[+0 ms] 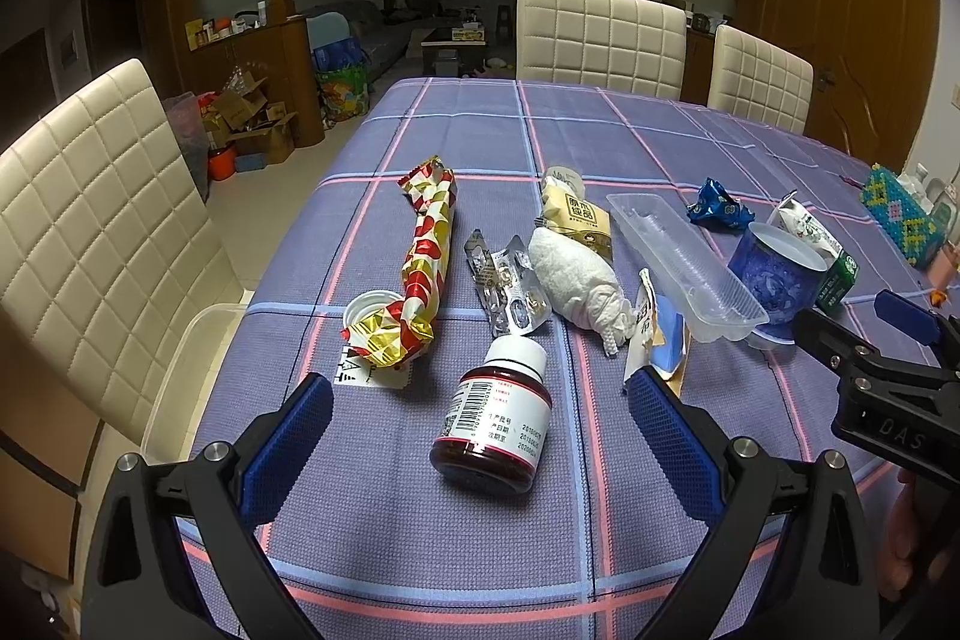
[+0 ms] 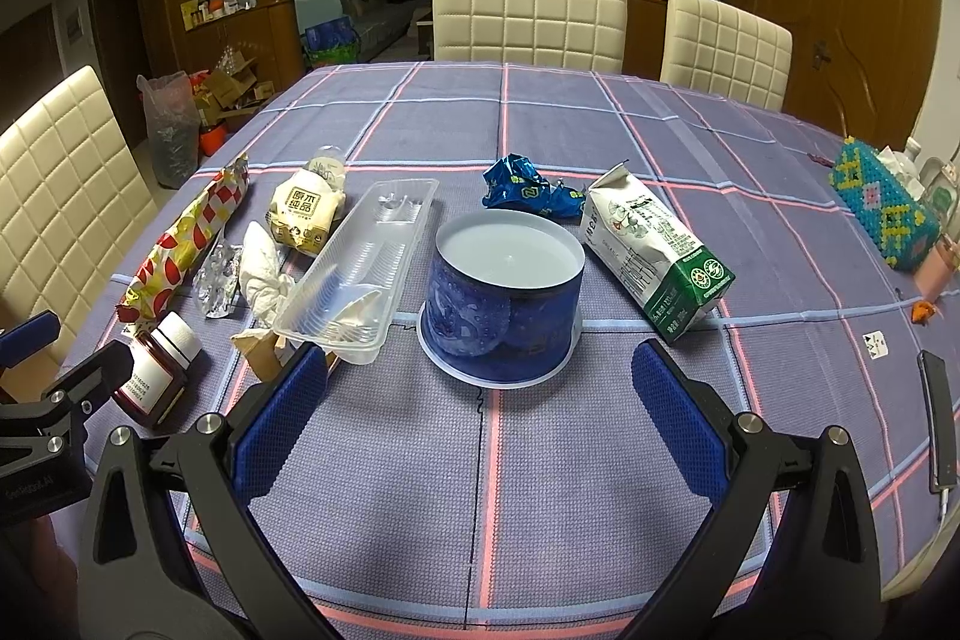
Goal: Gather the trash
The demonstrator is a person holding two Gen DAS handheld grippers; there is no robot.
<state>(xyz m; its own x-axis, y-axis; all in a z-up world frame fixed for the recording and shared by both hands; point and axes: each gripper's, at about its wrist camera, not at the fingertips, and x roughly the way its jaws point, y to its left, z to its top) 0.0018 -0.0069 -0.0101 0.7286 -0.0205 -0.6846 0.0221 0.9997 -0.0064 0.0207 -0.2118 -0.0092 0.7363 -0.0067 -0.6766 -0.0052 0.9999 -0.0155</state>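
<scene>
Trash lies across the checked tablecloth. My left gripper (image 1: pixel 480 400) is open, its blue pads either side of a brown medicine bottle (image 1: pixel 495 421) lying on its side. Beyond it are a red-and-gold wrapper (image 1: pixel 420 268), foil blister packs (image 1: pixel 507 289), a white crumpled tissue (image 1: pixel 579 280) and a clear plastic tray (image 1: pixel 684 259). My right gripper (image 2: pixel 480 382) is open just before an upside-down blue cup (image 2: pixel 504 301). A milk carton (image 2: pixel 654 250), a blue foil wrapper (image 2: pixel 528 190) and a beige snack bag (image 2: pixel 306 211) lie around it.
Cream padded chairs stand at the far side (image 2: pixel 528 10) and left (image 1: pixel 90 232). A beaded tissue box (image 2: pixel 888 208) and a phone (image 2: pixel 939 424) sit at the right edge of the table. A clear bin (image 1: pixel 192 376) shows beside the table's left edge.
</scene>
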